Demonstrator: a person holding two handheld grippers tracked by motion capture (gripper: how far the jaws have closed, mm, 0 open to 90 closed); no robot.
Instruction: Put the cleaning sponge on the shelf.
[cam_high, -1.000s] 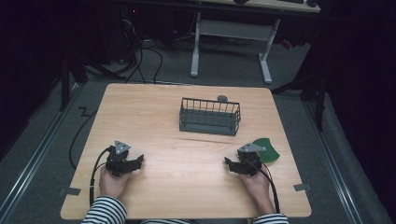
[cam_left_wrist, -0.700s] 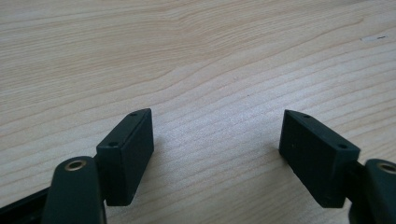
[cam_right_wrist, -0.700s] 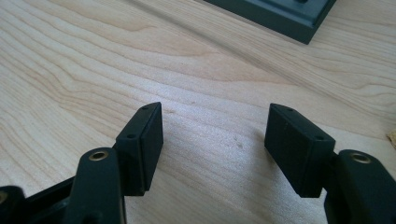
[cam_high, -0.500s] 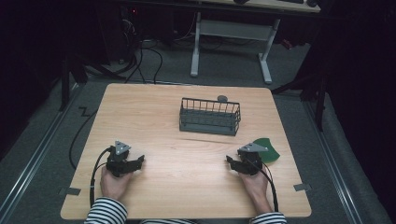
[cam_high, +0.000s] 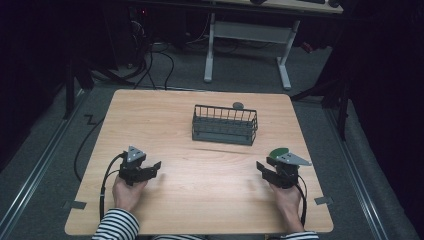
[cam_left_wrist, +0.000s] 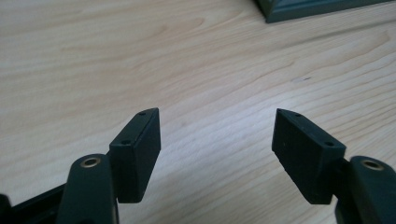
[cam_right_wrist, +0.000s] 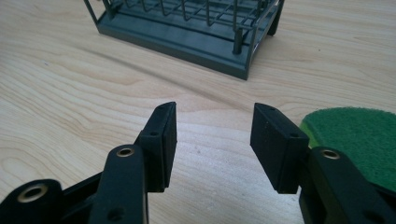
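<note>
green pad: cut by frame edge | grey disc: too small to identify

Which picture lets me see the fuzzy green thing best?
The right gripper view: the green pad is close there, beside the right gripper, so its fuzzy top shows clearly. The high view shows just a small green piece peeking from behind that gripper. The left gripper view looks at bare wooden table.

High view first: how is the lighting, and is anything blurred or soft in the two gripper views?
High view: table evenly lit, surroundings nearly black, wire basket sharp. Left gripper view: wood grain crisp, basket corner slightly soft. Right gripper view: green pad and basket clear, no glare.
</note>
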